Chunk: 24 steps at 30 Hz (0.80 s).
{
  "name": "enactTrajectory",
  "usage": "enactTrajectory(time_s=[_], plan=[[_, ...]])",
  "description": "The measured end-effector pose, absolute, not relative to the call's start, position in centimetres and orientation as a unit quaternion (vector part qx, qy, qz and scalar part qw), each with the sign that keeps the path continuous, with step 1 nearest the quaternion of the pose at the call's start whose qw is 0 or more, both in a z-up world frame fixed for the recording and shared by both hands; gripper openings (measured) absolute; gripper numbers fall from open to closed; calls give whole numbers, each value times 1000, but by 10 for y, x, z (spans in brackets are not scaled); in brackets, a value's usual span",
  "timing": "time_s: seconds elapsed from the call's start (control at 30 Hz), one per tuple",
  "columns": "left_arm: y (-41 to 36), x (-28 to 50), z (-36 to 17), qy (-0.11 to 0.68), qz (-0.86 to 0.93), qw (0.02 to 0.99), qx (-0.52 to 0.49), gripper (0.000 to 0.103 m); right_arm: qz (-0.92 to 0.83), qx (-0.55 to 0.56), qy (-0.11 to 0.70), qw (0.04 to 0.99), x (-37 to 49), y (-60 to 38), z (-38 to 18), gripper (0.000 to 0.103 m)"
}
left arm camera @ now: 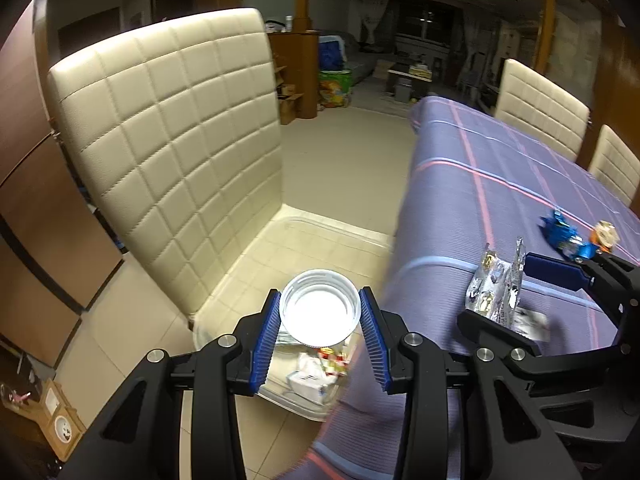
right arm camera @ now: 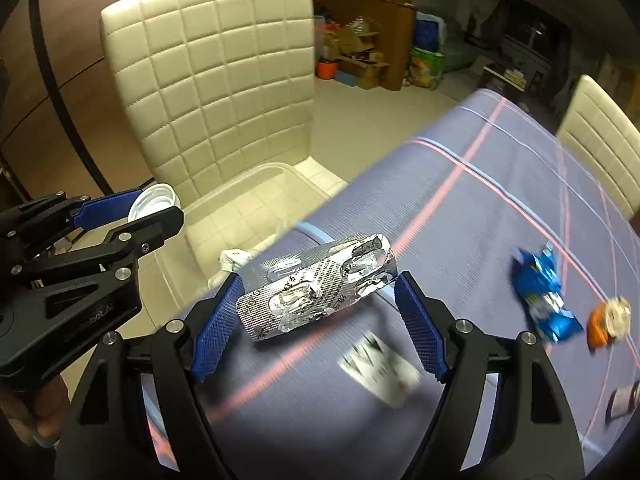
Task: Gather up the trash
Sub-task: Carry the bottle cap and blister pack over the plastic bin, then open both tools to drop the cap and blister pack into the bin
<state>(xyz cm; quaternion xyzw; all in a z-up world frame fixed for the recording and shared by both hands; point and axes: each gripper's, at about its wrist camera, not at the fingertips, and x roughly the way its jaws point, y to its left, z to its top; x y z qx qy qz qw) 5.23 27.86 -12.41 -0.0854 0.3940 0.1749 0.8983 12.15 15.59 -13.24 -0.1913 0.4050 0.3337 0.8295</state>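
Note:
My left gripper (left arm camera: 320, 316) is shut on a white round plastic cap (left arm camera: 318, 312), its hollow side facing the camera. It hangs over the near end of a clear plastic bin (left arm camera: 332, 236) on a chair seat. The bin holds paper and wrapper scraps (left arm camera: 312, 376). My right gripper (right arm camera: 320, 312) is shut on a silver blister pack (right arm camera: 316, 284), held by its ends above the table's edge. From the right wrist, the left gripper (right arm camera: 156, 212) and cap (right arm camera: 154, 200) are at the left, beside the bin (right arm camera: 256, 184).
The purple striped tablecloth (right arm camera: 480, 220) carries a blue wrapper (right arm camera: 544, 300), an orange and white scrap (right arm camera: 608, 320), a printed paper slip (right arm camera: 380, 368) and a dark item (right arm camera: 620, 400). A cream quilted chair back (left arm camera: 168, 140) rises behind the bin. More chairs (left arm camera: 540, 108) stand across the table.

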Motion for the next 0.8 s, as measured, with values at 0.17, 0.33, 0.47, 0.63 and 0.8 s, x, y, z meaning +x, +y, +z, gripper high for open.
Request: enactTrajectory(time_s=[0.17, 0.33, 0.47, 0.63, 0.8], plan=[[299, 57, -128, 396, 195, 893, -89, 39, 342, -203, 402, 825, 129, 183, -135, 77], [314, 65, -133, 400, 209, 888, -90, 39, 347, -202, 402, 823, 139, 202, -136, 77], [325, 72, -134, 400, 217, 886, -87, 39, 349, -202, 402, 822, 149, 214, -137, 77], [335, 82, -136, 402, 222, 884, -85, 39, 351, -200, 405, 820, 157, 222, -140, 78], [342, 90, -140, 406, 224, 882, -87, 39, 351, -200, 407, 820, 164, 231, -143, 78]])
